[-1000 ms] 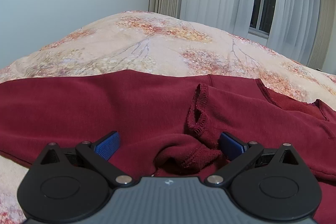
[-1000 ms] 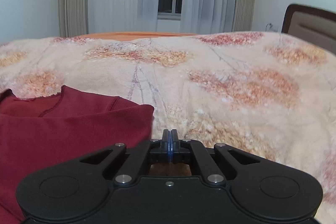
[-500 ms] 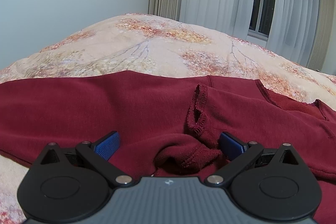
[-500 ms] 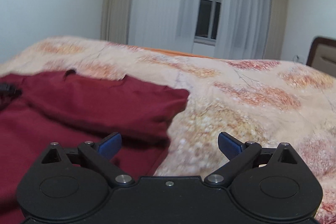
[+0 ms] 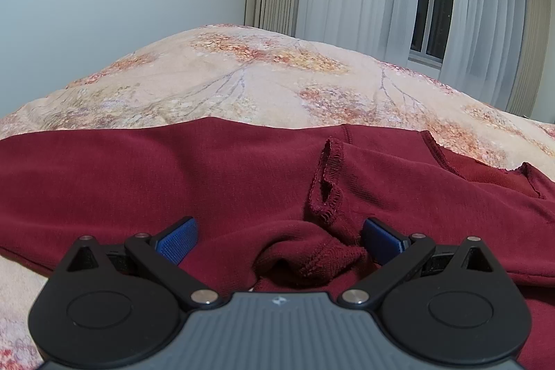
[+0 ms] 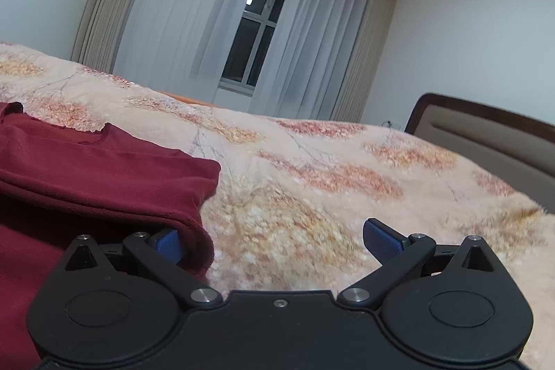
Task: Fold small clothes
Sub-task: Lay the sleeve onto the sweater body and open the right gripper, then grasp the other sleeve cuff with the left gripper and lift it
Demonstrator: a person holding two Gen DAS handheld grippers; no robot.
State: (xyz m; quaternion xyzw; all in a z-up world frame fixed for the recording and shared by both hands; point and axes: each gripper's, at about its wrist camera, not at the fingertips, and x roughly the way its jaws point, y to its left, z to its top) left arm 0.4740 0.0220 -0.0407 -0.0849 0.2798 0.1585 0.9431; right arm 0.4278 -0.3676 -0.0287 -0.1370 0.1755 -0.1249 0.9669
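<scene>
A dark red garment (image 5: 208, 175) lies spread on the floral bed cover (image 5: 249, 85). My left gripper (image 5: 279, 240) is open, low over the cloth, with a bunched cuff or hem (image 5: 312, 259) between its blue pads, which do not close on it. In the right wrist view the garment's folded right side (image 6: 104, 175) lies at the left. My right gripper (image 6: 277, 240) is open; its left pad (image 6: 168, 243) sits under the edge of a red fold, its right pad over bare bed cover.
The bed cover (image 6: 329, 182) stretches right of the garment. A brown and beige headboard (image 6: 485, 134) stands at far right. Curtains and a dark window (image 6: 253, 51) are behind the bed. A pale wall (image 5: 121, 6) lies to the left.
My right gripper opened from shut and swung right, so the garment now sits at its left and the headboard shows. The left gripper has barely moved.
</scene>
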